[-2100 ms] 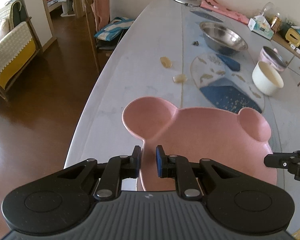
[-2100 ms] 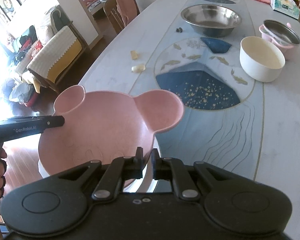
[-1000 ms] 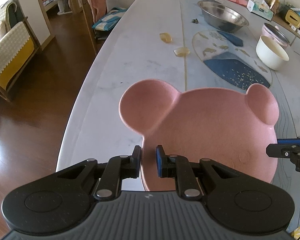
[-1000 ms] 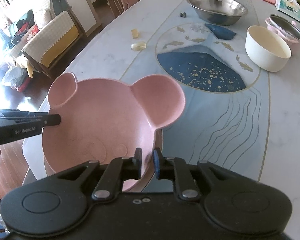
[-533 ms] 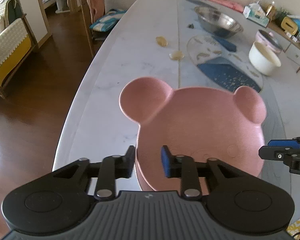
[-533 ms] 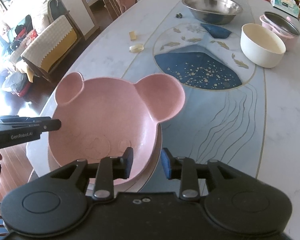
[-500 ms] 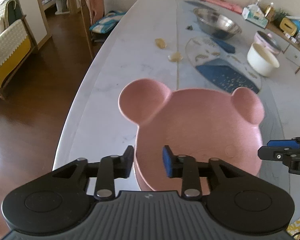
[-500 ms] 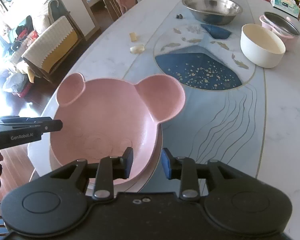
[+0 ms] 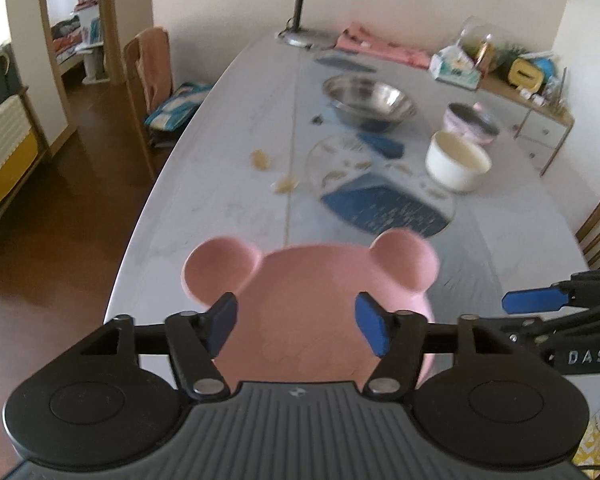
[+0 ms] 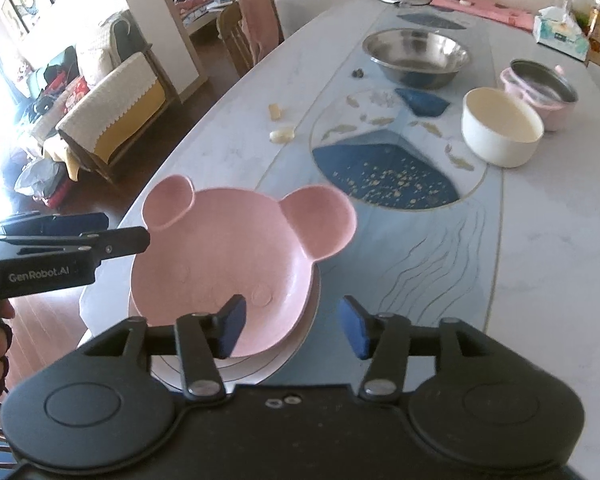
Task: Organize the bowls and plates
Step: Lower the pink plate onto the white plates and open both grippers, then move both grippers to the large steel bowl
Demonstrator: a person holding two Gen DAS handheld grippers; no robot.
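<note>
A pink bear-shaped plate (image 10: 228,256) with two round ears rests on a white plate (image 10: 260,360) at the near end of the table; it also shows in the left wrist view (image 9: 312,304). My left gripper (image 9: 296,326) is open and empty, its jaws wide apart just behind the plate's near rim. My right gripper (image 10: 290,332) is open and empty, pulled back from the plate's right edge. The left gripper also shows at the left of the right wrist view (image 10: 116,236), beside the plate's small ear.
Farther along the table (image 10: 540,240) stand a cream bowl (image 10: 502,126), a steel mixing bowl (image 10: 416,56) and a pink pot with a steel insert (image 10: 540,88). Small food scraps (image 10: 282,134) lie mid-table. A chair (image 10: 248,36) stands at the left edge, a lamp at the far end.
Both grippers held the pink plate, set it down on the white plate, then opened wide and drew back from it.
</note>
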